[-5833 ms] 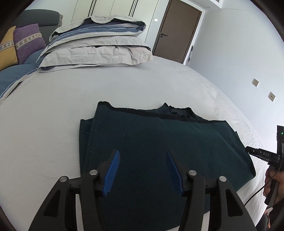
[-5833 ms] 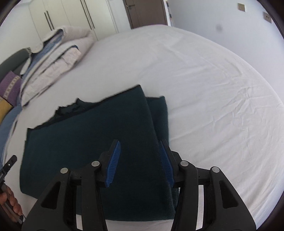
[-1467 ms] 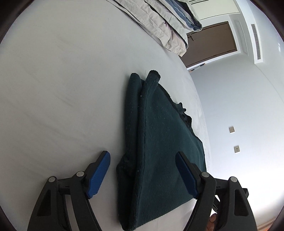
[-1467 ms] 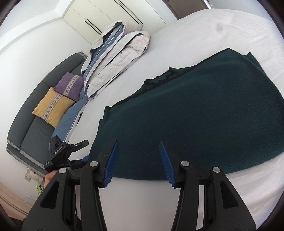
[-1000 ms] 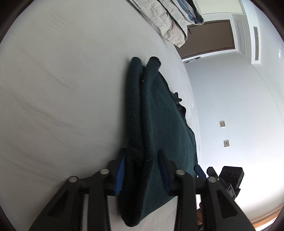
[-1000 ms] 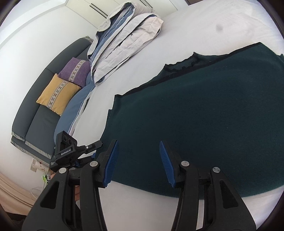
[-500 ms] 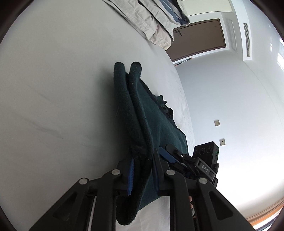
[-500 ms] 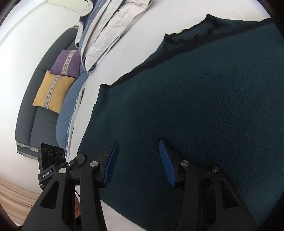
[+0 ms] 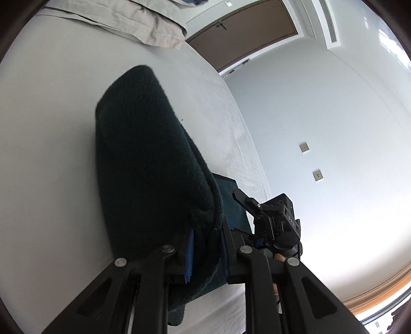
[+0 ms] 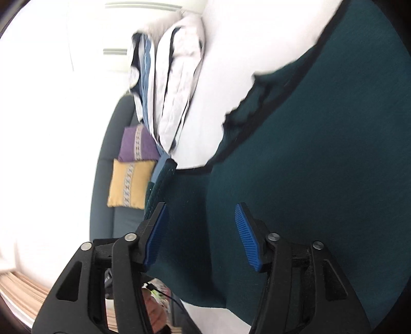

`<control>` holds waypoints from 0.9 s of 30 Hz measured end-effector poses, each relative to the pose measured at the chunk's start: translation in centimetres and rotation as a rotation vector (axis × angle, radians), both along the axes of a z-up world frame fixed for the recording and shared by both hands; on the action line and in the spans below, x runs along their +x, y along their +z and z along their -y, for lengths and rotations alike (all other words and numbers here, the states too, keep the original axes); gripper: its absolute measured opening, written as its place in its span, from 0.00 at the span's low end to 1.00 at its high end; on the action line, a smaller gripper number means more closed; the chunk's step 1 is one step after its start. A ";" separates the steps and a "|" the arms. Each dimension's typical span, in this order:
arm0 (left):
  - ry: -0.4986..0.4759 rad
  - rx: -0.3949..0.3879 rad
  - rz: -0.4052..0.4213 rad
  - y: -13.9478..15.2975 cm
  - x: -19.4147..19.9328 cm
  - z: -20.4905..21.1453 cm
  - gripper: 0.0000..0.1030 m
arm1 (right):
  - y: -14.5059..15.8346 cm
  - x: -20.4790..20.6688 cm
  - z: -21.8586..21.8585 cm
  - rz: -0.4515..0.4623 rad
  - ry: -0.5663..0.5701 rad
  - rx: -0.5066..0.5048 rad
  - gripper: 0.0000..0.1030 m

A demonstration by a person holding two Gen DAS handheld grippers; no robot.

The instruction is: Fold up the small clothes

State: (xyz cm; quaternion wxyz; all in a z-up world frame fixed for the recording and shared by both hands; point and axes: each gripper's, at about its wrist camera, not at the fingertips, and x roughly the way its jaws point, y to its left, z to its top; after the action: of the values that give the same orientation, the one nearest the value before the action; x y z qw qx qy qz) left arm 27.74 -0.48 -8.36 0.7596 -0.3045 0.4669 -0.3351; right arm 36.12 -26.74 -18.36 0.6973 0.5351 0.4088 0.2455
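You had one dark green garment on one white bed, with two grippers at work: the left gripper and the right gripper. Beyond them you had one stack of folded bedding, one grey sofa carrying two cushions, a purple cushion and a yellow cushion. On the wall side you had one brown door, two wall plates and one ceiling vent.

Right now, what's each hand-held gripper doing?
Left hand-held gripper: shut on the dark green garment.
Right hand-held gripper: open, holding nothing.
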 end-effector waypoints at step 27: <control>-0.332 -0.278 -0.028 -4.8 -9.6 9.5 0.68 | -3.1 -0.8 4.2 -0.080 0.057 0.006 0.56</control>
State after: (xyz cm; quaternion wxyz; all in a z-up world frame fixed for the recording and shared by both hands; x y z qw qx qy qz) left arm 18.11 -9.95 -13.19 0.6383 -0.3300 0.4701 -0.5125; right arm 35.36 -30.89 -21.42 0.6715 0.5348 0.4507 0.2450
